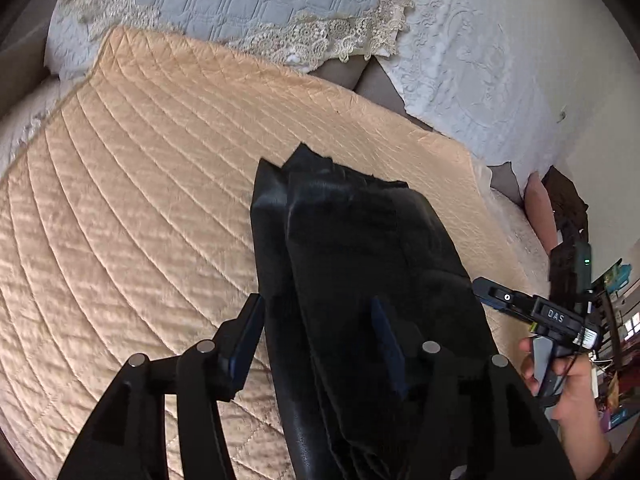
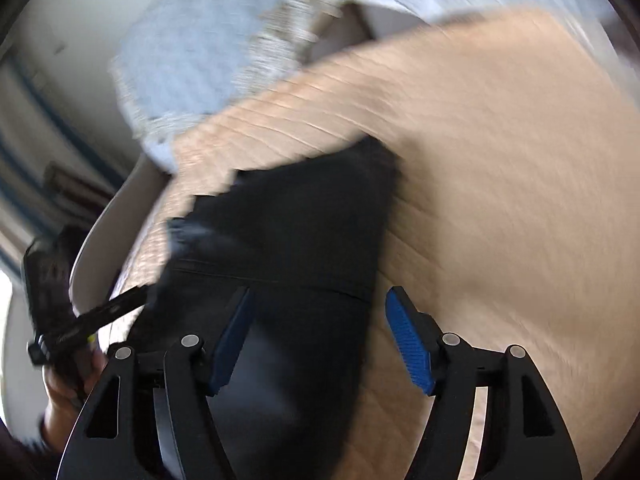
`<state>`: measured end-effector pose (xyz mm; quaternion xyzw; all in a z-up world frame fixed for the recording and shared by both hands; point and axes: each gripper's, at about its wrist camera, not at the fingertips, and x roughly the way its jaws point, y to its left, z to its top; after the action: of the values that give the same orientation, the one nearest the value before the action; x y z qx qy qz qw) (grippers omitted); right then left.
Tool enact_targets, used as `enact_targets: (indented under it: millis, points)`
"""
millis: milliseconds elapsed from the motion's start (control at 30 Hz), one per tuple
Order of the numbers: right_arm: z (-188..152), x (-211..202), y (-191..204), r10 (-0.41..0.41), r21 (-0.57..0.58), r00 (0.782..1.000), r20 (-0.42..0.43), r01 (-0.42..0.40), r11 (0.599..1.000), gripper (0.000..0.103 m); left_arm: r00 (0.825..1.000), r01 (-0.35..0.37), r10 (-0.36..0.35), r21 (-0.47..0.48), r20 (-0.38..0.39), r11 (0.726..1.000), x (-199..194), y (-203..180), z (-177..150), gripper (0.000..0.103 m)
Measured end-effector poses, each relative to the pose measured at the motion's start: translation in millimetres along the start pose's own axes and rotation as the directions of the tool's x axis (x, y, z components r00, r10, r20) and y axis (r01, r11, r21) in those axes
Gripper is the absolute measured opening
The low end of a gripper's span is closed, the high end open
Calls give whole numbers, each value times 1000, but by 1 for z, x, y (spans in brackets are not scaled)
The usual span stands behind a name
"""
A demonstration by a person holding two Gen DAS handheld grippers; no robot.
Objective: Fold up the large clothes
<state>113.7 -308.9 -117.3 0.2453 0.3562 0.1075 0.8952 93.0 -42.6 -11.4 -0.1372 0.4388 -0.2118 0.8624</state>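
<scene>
The black garment lies in a long, bunched strip on the peach quilt, glossy like leather on one face and duller on the other, its far end ragged and peaked, its near end running under both tools. The left gripper has its fingers spread wide on either side of the cloth, one pad out on the quilt side and the other over the fabric, so it holds nothing that I can see. The right gripper is likewise parted, its blue pads standing clear, one over the black cloth and one over the quilt; that view is smeared, which suggests the hand is moving fast. The risk, to my eye, is a sloppy grab: the strip is several layers thick and slick, so jaws closing now might catch only the top layer, or pinch the quilt along with it, and drag the bedding. A hurried lift could also let the folds slide apart. The two tools are near each other over the same end and could knock together. Beyond the quilt sit a lace-edged pillow and a white bedspread.
</scene>
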Motion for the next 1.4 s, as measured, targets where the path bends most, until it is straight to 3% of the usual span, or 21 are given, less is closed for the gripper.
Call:
enact_targets:
  millis: [67,133,300,500,633,767,900,1067,1233,1400]
  points:
    - [-1,9,-10,66,73,998,-21,-65,995,70,1000,12,-13,-38,-25,999,13,5,2,61]
    - [0,14,-7,114,67,993,-21,-113,991,70,997,58,-62,-81,-39,995,22,9,6,67]
    - [-2,30,-1,140,88,989,-55,-135,987,73,990,115,-125,-130,-71,985,43,18,13,72]
    - [-18,23,6,194,46,976,-95,-190,981,74,988,131,-136,-65,-71,989,35,7,-5,72]
    - [-7,34,5,190,65,979,-74,-185,981,74,986,140,-147,-90,-77,986,45,9,6,74]
    - [-6,36,7,174,62,982,-75,-169,984,71,992,94,-98,-48,-81,994,47,-1,10,74]
    - [-10,31,5,181,51,980,-83,-177,983,63,997,31,-28,33,-69,999,42,-13,5,68]
    - [-6,36,5,166,47,982,-95,-162,986,56,997,-20,23,53,-70,998,45,-17,6,58]
    - [0,20,21,150,-1,986,-75,-151,989,33,994,-96,102,144,-33,985,31,-36,6,29]
    - [2,-1,44,153,-67,987,-48,-156,985,27,995,-98,99,155,4,983,8,-46,7,20]
